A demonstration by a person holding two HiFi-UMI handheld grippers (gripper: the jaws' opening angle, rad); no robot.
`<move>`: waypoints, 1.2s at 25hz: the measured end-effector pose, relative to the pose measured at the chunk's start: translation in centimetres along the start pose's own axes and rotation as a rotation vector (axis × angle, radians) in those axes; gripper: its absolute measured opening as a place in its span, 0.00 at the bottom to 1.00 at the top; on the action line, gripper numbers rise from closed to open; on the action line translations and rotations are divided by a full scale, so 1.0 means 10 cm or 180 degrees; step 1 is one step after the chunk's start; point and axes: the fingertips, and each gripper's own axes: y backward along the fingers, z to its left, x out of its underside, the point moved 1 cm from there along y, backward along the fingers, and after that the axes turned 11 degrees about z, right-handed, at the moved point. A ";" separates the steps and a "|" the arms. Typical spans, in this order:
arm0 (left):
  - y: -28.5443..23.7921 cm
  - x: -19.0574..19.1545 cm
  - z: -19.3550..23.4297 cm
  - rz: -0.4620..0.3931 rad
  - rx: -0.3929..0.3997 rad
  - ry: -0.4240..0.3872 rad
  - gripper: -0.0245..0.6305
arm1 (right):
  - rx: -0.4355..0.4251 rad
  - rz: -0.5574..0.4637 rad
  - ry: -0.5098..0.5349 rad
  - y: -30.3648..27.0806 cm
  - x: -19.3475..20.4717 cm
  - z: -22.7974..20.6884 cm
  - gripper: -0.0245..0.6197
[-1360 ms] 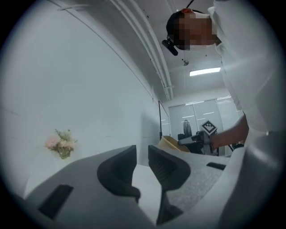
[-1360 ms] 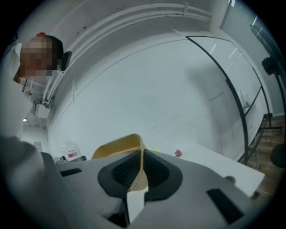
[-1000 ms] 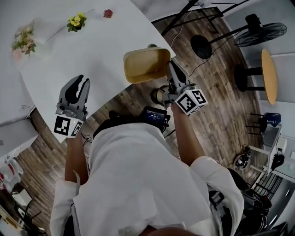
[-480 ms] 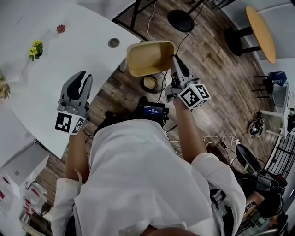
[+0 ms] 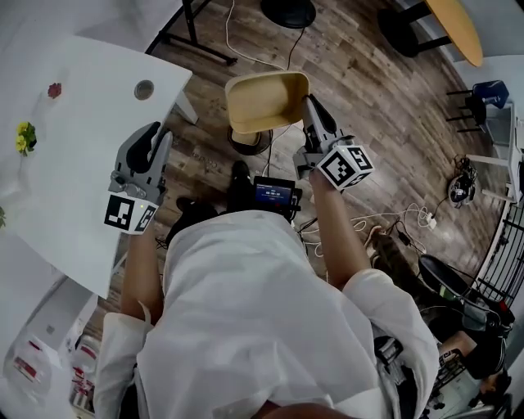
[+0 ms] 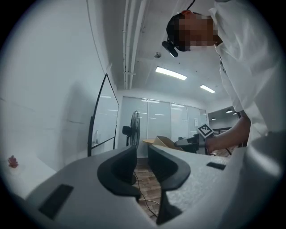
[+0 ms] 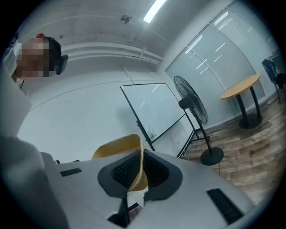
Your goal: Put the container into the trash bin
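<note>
The container [image 5: 266,100] is a tan, shallow plastic tub, held level over the wooden floor. My right gripper [image 5: 306,110] is shut on its right wall; in the right gripper view that wall [image 7: 134,156] sits pinched between the pads of the gripper [image 7: 140,169]. A small round dark-rimmed vessel [image 5: 249,141], possibly the trash bin, stands on the floor, partly hidden by the container. My left gripper [image 5: 152,139] hovers over the white table's edge, open by a narrow gap and empty. From the left gripper [image 6: 142,154] the container [image 6: 161,142] shows far off.
A white table [image 5: 74,180] fills the left, with a cable hole [image 5: 144,88] and small flowers [image 5: 24,136]. A fan base [image 5: 288,10], black stand legs [image 5: 195,39] and a round wooden table [image 5: 457,26] stand beyond. Cables [image 5: 401,221] lie on the floor at right.
Both grippers and the held container have swung away from the table and out over the wooden floor. The table has slid to the left of the view. Both grippers' jaws look unchanged.
</note>
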 end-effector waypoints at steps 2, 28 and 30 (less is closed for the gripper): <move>-0.25 0.06 -0.09 0.0066 0.0051 -0.0003 0.17 | 0.0057 0.0048 -0.0086 0.03 0.05 -0.27 0.10; -1.88 2.63 0.01 0.0994 0.0231 0.0459 0.17 | 0.0459 0.1263 -0.0892 -1.07 2.86 -2.73 0.10; -1.97 2.89 0.02 0.1062 0.0239 0.0487 0.17 | 0.0459 0.1322 -0.0886 -1.12 3.11 -2.87 0.10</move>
